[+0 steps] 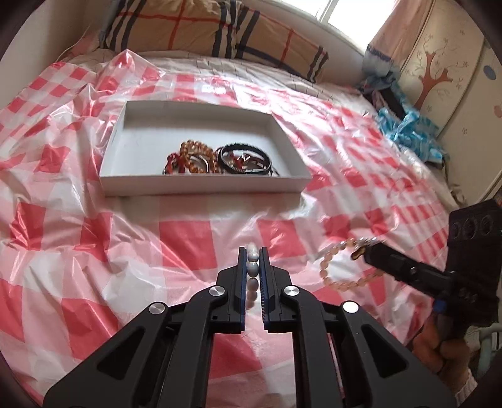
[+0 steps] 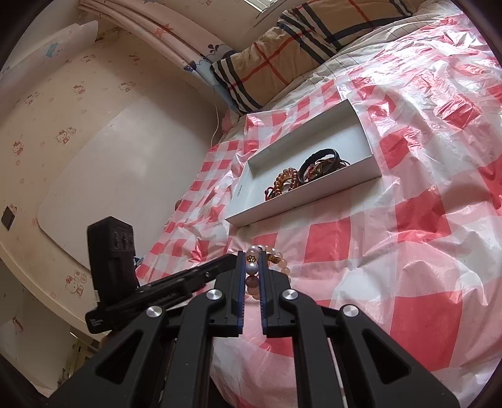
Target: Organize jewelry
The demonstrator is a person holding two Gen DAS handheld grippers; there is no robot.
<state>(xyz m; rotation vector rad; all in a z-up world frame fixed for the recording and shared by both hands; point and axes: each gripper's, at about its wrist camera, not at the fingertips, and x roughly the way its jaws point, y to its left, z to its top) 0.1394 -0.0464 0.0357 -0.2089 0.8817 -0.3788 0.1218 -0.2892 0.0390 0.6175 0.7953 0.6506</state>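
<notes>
My left gripper [image 1: 253, 251] is shut on a white pearl bracelet [image 1: 253, 269], held above the checked plastic sheet. My right gripper [image 2: 252, 253] is shut on a peach bead bracelet [image 2: 280, 262]; in the left wrist view that bracelet [image 1: 326, 266] hangs from the right gripper [image 1: 365, 251] at the right. A white shallow box [image 1: 200, 183] lies ahead, holding amber bead bracelets [image 1: 196, 153] and black cord bracelets [image 1: 244, 158]. The box [image 2: 301, 204] also shows in the right wrist view, with the left gripper [image 2: 232, 259] just left of my right fingers.
A red-and-white checked plastic sheet [image 1: 188, 232] covers the bed. A plaid pillow [image 1: 213, 28] lies at the head. Blue cloth [image 1: 404, 125] is heaped at the bed's right edge beside a cabinet [image 1: 439, 69]. A wall [image 2: 94, 125] borders the bed's other side.
</notes>
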